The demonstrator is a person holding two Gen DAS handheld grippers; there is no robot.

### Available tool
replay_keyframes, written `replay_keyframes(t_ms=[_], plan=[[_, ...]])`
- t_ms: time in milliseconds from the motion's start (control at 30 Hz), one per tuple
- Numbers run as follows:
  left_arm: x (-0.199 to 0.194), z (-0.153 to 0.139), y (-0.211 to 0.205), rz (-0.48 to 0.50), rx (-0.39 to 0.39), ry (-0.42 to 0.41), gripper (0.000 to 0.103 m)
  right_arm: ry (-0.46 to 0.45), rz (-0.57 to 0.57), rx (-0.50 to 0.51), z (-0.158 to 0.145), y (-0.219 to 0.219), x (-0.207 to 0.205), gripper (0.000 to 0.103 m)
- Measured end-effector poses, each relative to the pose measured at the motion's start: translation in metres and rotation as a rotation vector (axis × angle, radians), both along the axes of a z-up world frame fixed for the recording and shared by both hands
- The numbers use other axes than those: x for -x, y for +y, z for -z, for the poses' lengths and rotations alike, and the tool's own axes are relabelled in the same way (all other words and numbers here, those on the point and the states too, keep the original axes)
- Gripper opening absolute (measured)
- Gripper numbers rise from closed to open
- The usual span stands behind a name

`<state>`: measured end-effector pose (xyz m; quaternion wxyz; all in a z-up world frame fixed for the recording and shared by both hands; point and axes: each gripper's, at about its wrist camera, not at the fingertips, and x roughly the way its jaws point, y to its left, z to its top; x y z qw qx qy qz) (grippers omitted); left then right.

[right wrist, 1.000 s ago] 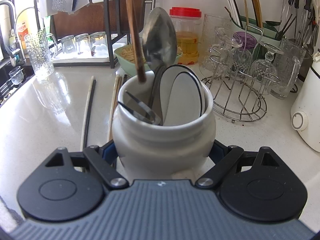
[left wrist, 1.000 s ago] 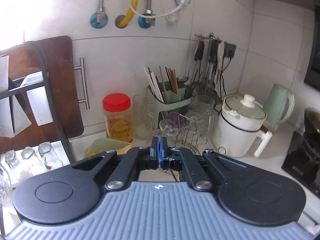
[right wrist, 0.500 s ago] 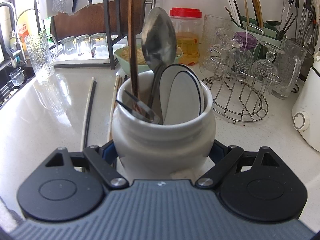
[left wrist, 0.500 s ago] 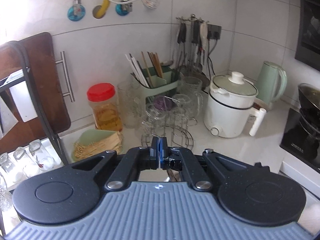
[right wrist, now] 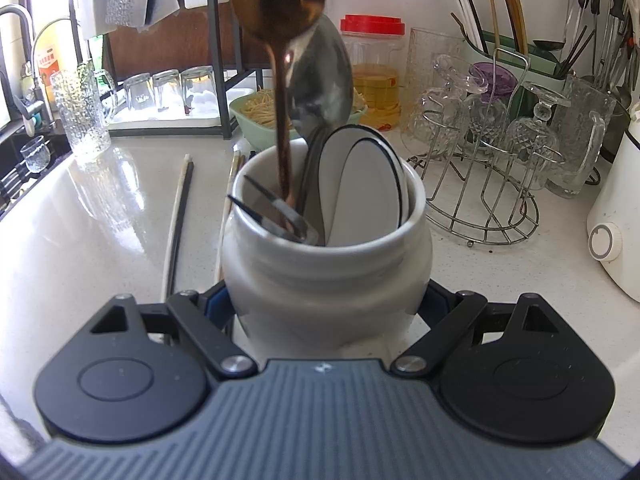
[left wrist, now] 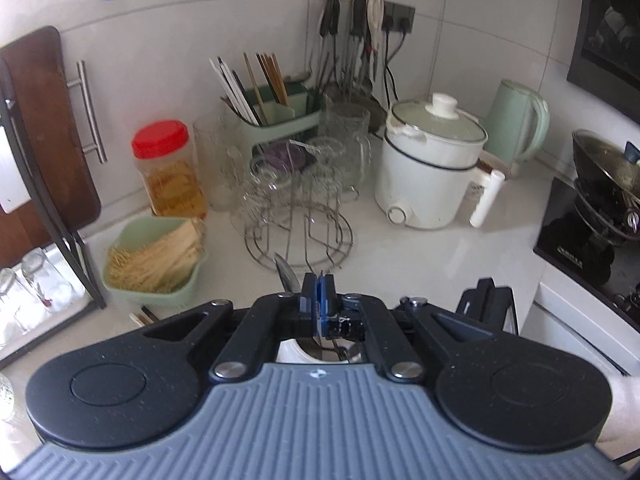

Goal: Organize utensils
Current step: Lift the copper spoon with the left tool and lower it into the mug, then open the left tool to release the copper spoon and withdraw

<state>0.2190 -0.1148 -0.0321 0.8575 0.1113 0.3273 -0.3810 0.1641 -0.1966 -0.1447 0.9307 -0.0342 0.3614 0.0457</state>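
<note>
Tongs on the left [left wrist: 318, 300] are pressed together, seemingly pinching a thin utensil hidden beneath them, above the white jar [left wrist: 294, 354].

Right tongs [right wrist: 326, 300] clasp that jar [right wrist: 326, 276] on the bench [right wrist: 80, 240]; a brown spoon [right wrist: 280, 12] stands handle-down inside, beside a steel spoon [right wrist: 320, 80].

Jars between right jaws: one white jar [right wrist: 326, 268]
Utensils in jar: five, namely brown spoon [right wrist: 282, 80], steel spoon [right wrist: 322, 80], fork [right wrist: 272, 210], two white spoons [right wrist: 370, 188]
Chopsticks left of right jaws: two pairs [right wrist: 178, 216]
Red-lidded jars beyond jaws: one [left wrist: 170, 168]
Green bowls: one [left wrist: 154, 260]
White cookers: one [left wrist: 430, 168]
Kettles: one [left wrist: 516, 124]
</note>
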Motion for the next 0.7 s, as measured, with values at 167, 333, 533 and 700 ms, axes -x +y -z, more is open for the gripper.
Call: replay_keyframes(t_ms=[167,333,533,700], plan=[[-0.007,0.011,-0.005,0.010,-0.028,0.065,0.002,-0.002,-0.003,-0.004,0.000,0.000,0.000,0.091],[-0.013,0.020,-0.008,0.010,-0.037,0.121,0.002,-0.003,-0.003,-0.006,0.001,0.000,0.000,0.091],[-0.018,0.025,-0.010,0.013,-0.036,0.148,0.002,-0.003,-0.003,-0.007,0.001,0.000,0.000,0.091],[-0.024,0.025,-0.009,-0.008,-0.029,0.179,0.002,-0.003,-0.004,-0.006,0.001,0.001,0.000,0.091]])
